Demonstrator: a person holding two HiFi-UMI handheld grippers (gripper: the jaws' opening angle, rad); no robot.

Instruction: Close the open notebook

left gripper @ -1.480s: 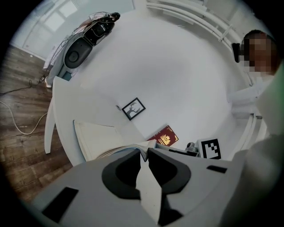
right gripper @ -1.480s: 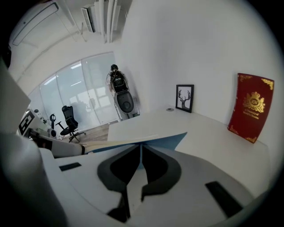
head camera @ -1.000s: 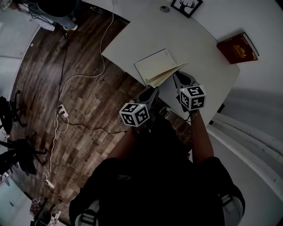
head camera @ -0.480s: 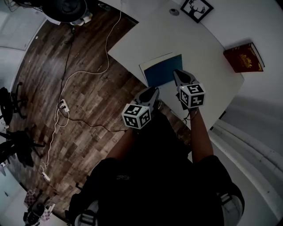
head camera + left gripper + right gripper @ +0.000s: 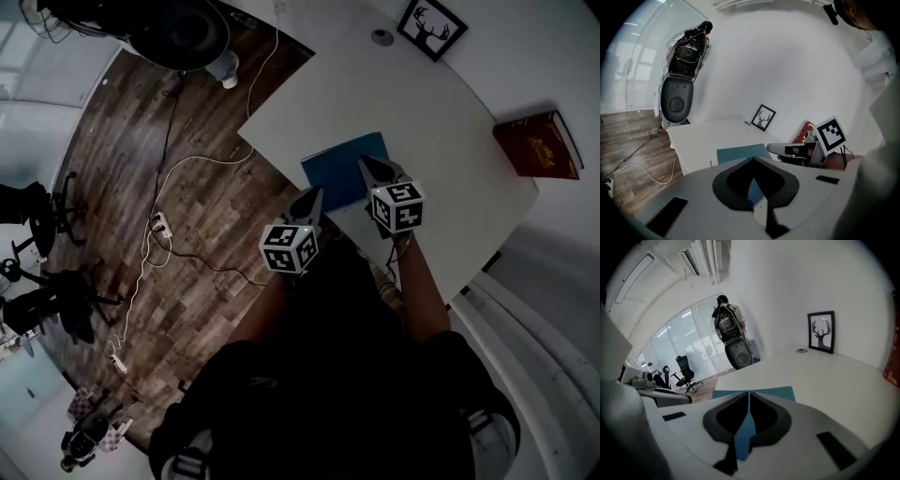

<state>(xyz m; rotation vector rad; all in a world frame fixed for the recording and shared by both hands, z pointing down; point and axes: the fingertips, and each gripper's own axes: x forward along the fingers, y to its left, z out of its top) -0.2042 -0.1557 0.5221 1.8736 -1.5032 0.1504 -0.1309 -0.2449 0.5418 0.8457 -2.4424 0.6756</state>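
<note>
Teal notebook (image 5: 336,171), white table (image 5: 441,112), wood floor (image 5: 187,244) (left gripper (image 5: 315,193), right gripper (image 5: 366,162): empty jaws together, left's just-closed)

Place: an office, going by its furniture and fittings.
Bench: a wide white bench (image 5: 441,112) is filling the head view from 12 to 3 o'clock.
Desk things: a blue notebook (image 5: 337,169) is lying shut near the bench's front edge, a red book (image 5: 544,143) is lying at 2 o'clock, and a framed stag picture (image 5: 432,27) is standing at 1 o'clock.
Floor: wood planks (image 5: 103,169) are spreading from 8 to 11 o'clock, with a white cable (image 5: 202,164) trailing to a power strip (image 5: 159,225).
Seating: a black swivel chair (image 5: 686,371) is standing at 9 o'clock in the right gripper view.
Walls: a glass partition (image 5: 689,336) is lining the far side there, and a ceiling air unit (image 5: 701,258) is hanging at 11 o'clock.
</note>
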